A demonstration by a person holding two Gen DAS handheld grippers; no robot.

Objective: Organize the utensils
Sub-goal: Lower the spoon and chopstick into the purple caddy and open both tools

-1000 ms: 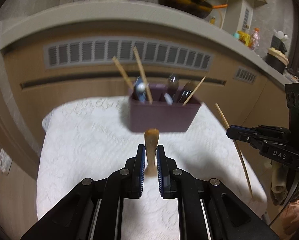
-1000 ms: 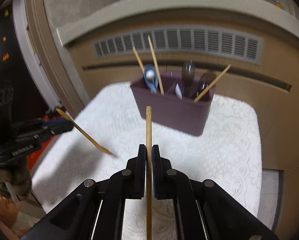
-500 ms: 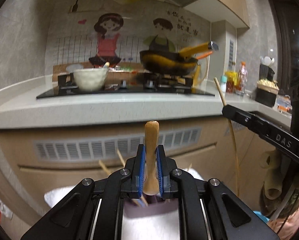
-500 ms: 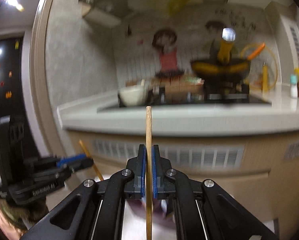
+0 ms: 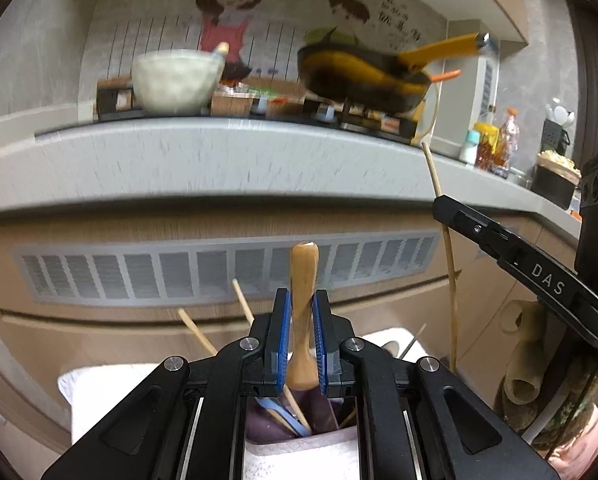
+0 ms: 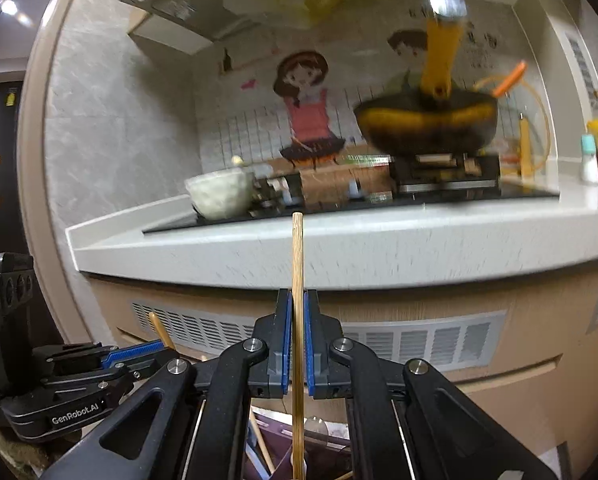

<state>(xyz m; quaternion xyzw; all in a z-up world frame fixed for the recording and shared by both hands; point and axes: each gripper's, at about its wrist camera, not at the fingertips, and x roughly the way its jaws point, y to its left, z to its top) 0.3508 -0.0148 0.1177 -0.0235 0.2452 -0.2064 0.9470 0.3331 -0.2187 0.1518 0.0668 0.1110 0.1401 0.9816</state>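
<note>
My left gripper (image 5: 301,302) is shut on a wooden utensil (image 5: 303,272) whose rounded end sticks up past the pads. Right below it, mostly hidden by the gripper, is the purple utensil holder (image 5: 271,428) with chopsticks and a blue spoon in it. My right gripper (image 6: 297,300) is shut on a single bamboo chopstick (image 6: 298,252) held upright. The holder (image 6: 277,446) shows under it too. In the left wrist view the right gripper (image 5: 439,204) hangs at the right, its chopstick (image 5: 449,256) pointing down. The left gripper (image 6: 155,350) appears low left in the right wrist view.
A white lace cloth (image 5: 95,392) covers the small table under the holder. Behind stands a cabinet with a vent grille (image 5: 139,276) and a grey counter (image 5: 219,160) carrying a white bowl (image 5: 175,80), a yellow-black pan (image 5: 363,76) and bottles (image 5: 495,140).
Both grippers have risen and tipped upward, closer to the cabinet. The holder has slid from mid-view to the bottom edge, under the fingers. Both still hold their utensils.
</note>
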